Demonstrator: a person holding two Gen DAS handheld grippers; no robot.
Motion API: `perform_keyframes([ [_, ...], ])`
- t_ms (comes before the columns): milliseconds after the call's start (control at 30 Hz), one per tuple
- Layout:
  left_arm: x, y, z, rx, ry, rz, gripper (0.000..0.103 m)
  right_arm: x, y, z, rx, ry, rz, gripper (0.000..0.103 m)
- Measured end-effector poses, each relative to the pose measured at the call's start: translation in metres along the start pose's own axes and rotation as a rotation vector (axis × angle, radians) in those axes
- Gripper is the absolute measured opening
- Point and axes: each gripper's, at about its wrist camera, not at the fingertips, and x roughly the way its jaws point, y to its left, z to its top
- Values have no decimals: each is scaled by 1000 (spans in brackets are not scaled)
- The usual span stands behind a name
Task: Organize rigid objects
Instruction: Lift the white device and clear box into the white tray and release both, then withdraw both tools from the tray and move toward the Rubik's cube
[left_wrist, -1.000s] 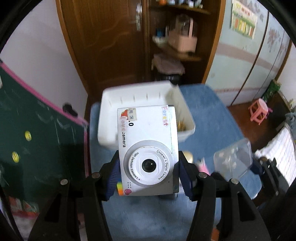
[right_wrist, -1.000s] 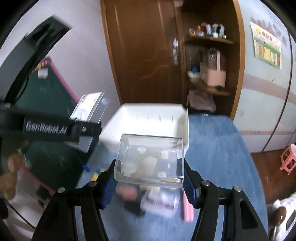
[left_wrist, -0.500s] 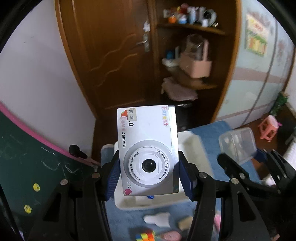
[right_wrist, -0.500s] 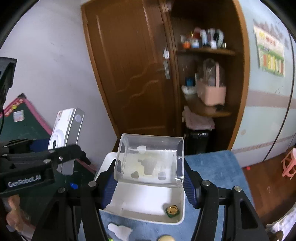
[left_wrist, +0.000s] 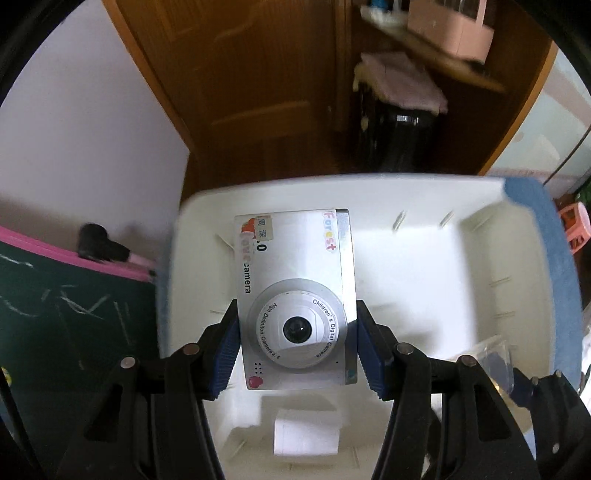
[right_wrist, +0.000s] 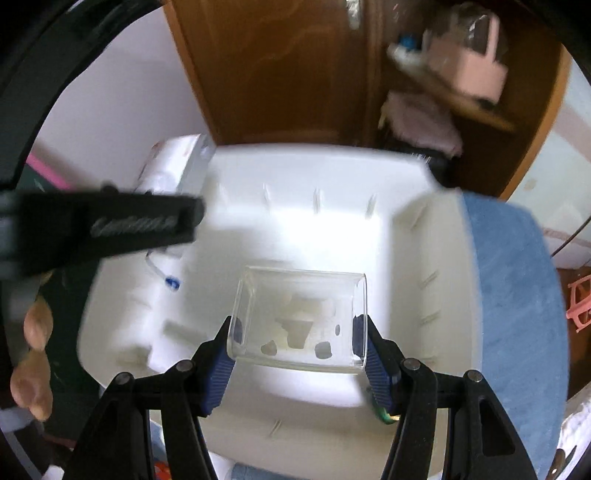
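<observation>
One white plastic children's camera (left_wrist: 295, 295) sits clamped in the left gripper (left_wrist: 297, 349). One clear rectangular plastic box (right_wrist: 301, 317) is gripped by the right gripper (right_wrist: 297, 356), both over one white plastic bin (left_wrist: 424, 266).

Gripper: left gripper (left_wrist: 297, 347) points steeply down, blue pads (left_wrist: 224, 350) pressed on both sides of the camera.
Camera: white toy camera (left_wrist: 295, 295) held lens toward the view — printed "Children's Digital Camera", with stickers on its face.
Bin: white bin (left_wrist: 424, 258) directly beneath the camera; ribbed inner walls, a small white block (left_wrist: 306, 432) on its floor.
Surface: blue mat (left_wrist: 554, 236) under the bin's right edge.
Right edge: other gripper (left_wrist: 517, 384) just enters, holding something clear.
Left: green chalkboard (left_wrist: 66, 325) with pink frame.
Behind: brown door (left_wrist: 251, 74), shelf (left_wrist: 436, 55) with a pink box — blurred.
</observation>
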Motion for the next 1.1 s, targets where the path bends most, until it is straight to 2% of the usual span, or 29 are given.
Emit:
perform_keyframes([
  [233,36,-9,-3,22,62,-20,61,38,4,-8,-30,89,-23,64],
  [333,48,-11,-5,23,95,-33,61,45,-3,-9,-15,114,-20,64],
  [433,55,-14,-7,25,129,-35,62,44,-10,-9,21,118,18,65],
  [500,55,-14,-9,16,137,-54,63,43,-12,-9,24,114,14,68],
  [567,47,-14,-10,6,116,-67,69,40,-15,-9,27,107,7,69],
  [633,35,-12,-9,1,87,-64,89,34,-17,-12,36,93,19,69],
  [800,-1,-4,-10,-18,23,-63,90,15,-24,-18,42,55,32,70],
  [1100,-89,8,-27,-98,-107,-131,90,-40,-10,-26,-3,-45,60,70],
])
